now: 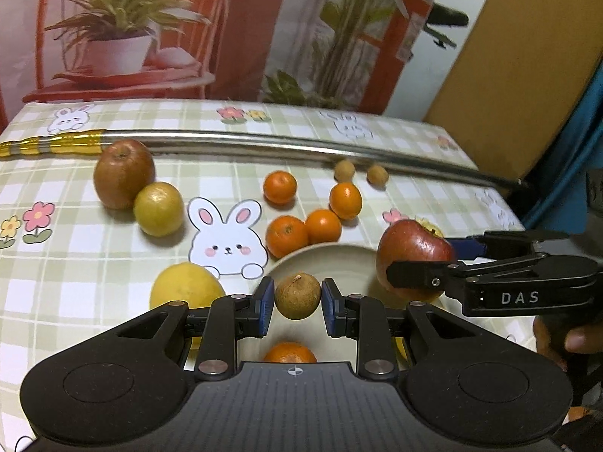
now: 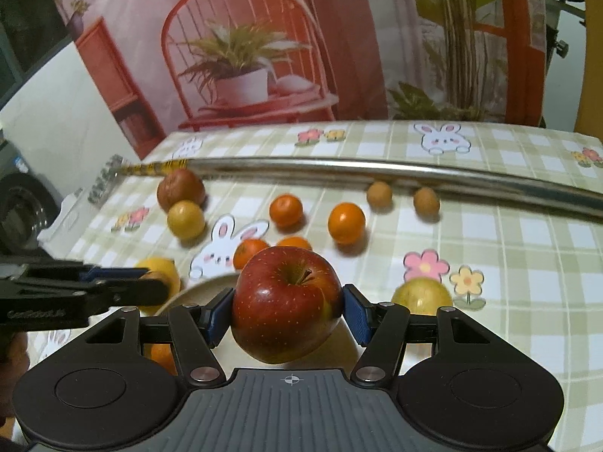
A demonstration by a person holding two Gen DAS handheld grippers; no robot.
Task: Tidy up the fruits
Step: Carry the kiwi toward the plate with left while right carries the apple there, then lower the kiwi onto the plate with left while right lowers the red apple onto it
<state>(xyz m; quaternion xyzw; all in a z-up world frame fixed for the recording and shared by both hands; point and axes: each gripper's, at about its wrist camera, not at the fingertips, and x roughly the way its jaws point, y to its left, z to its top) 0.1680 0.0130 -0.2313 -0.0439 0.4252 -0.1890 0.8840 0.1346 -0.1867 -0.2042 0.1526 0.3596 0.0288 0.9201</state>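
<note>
A: Nearest, lower centre: left gripper [image 1: 297, 303] pinching one small round brown longan [image 1: 297, 297] over the beige ceramic bowl [image 1: 350, 263]. Light, thin-shelled; squeeze gently across the middle.

B: Right gripper [image 2: 287, 310] clamped on one glossy red apple [image 2: 286, 303], centre frame. Heavier, firm, slick; hold at the widest girth.

A: Farther up: five small oranges [image 1: 279, 187] counting the one in the bowl, two more longans [image 1: 344, 170], three yellowish fruits, one brownish apple [image 1: 123, 173] upper left.
</note>
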